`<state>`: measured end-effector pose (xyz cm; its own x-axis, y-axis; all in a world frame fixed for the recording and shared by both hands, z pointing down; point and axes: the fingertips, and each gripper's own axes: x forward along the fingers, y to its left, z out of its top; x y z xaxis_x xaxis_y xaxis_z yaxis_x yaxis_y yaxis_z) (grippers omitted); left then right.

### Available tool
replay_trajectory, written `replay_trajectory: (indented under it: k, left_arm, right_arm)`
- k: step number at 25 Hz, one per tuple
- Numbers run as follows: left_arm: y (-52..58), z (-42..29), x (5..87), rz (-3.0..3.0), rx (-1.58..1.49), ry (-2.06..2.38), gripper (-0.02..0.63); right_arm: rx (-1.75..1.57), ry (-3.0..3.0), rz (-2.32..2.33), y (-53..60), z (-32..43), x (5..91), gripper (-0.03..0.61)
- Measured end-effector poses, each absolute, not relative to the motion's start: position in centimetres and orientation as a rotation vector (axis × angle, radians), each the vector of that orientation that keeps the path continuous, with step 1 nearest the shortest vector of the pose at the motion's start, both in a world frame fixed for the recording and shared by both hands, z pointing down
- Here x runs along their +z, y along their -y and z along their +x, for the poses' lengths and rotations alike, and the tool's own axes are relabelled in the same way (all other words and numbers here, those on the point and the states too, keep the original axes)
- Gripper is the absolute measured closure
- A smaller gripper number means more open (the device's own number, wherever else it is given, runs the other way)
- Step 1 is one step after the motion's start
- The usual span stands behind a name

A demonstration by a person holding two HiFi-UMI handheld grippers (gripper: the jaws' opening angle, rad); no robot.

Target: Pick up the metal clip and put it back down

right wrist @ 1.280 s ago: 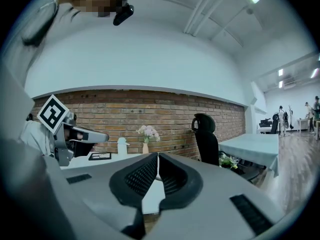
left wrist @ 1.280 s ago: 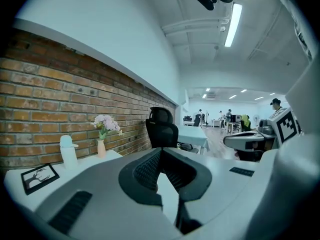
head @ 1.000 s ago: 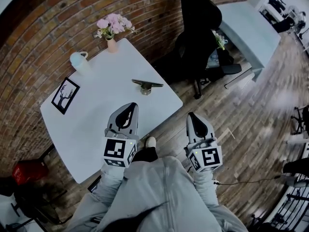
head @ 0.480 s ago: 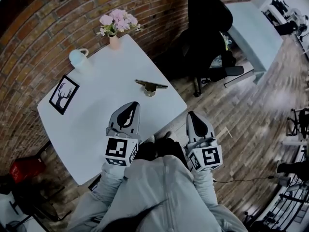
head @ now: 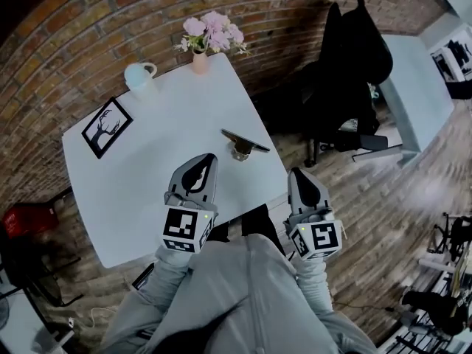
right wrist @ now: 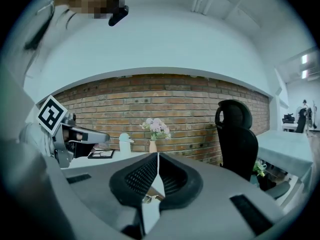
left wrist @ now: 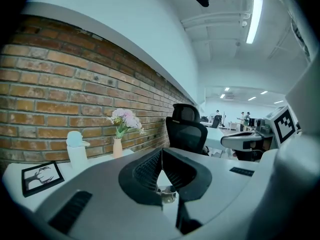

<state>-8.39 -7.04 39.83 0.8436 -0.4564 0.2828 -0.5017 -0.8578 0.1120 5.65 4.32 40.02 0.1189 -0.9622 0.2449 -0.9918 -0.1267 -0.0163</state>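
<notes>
- The clip [head: 243, 144] lies on the table [head: 140, 183] near its right edge, with nothing touching it.
- I judge the pick not begun: neither gripper has hold of the clip, so the lift and the set-down both look left to do. From these views alone I can't rule out that it is already back down.
- The left gripper [head: 209, 158] hovers over the table just short of the clip, pointing toward it. Its fingers [left wrist: 145, 171] are pressed together at the tips and hold nothing; I see the clip past them, lower down.
- The right gripper [head: 298, 172] hangs beside the table's edge, apart from the clip. Its fingers [right wrist: 137, 176] also meet at the tips, empty.
- To grasp, I'd need one pair spread first.
</notes>
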Motion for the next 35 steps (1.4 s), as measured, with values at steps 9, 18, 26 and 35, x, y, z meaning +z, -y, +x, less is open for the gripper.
replay_trajectory:
  k: [9,18,26,35]
  left_arm:
    - [11.2,-5.7,39.0,2.713,0.325,1.132,0.583]
    - [11.5,-3.7,38.0,2.564,0.311,1.457,0.583]
    - [10.8,-3.4,38.1,2.508,0.326,1.52,0.583]
    - [10.9,-3.5,38.3,2.514,0.3,1.487,0.582]
  right_arm:
    - [0.243,2.257,1.924,4.1,10.9,39.8,0.554]
    - [0.201,2.509,1.646,8.4,13.8,38.6,0.554]
    - [0.224,2.577,1.561,9.1,13.9,38.8,0.554]
    - [0.231,2.575,1.549,9.5,13.3,38.7,0.554]
